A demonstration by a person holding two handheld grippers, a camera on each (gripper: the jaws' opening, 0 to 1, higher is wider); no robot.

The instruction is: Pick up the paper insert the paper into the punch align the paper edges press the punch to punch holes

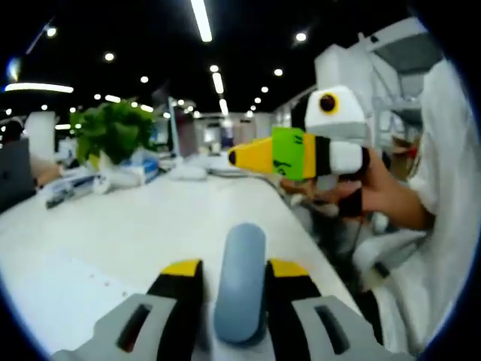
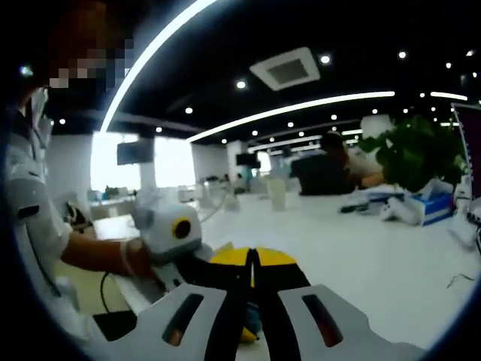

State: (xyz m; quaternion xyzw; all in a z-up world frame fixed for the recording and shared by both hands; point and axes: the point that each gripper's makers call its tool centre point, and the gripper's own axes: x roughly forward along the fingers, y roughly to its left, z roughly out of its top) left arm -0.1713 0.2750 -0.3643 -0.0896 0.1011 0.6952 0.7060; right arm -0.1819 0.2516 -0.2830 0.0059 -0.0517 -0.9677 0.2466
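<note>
With the left gripper [image 1: 234, 289] fingers pinching what appears to be the punch handle [image 1: 242, 282] and the right gripper [image 2: 253, 282] fingers pressed together, a slip could drop it at 6 o'clock onto the desk [image 1: 135, 233].

A grey-blue oblong punch handle [image 1: 240, 282] stands between the left gripper [image 1: 234, 272] jaws at 6 o'clock on the white tabletop [image 1: 150, 226]. The yellow-tipped right gripper [image 1: 301, 154] sits at 2 o'clock above the tabletop's edge. A leafy potted plant [image 1: 113, 131] stands far back at 10 o'clock, beside a tissue box [image 1: 143, 167].
</note>
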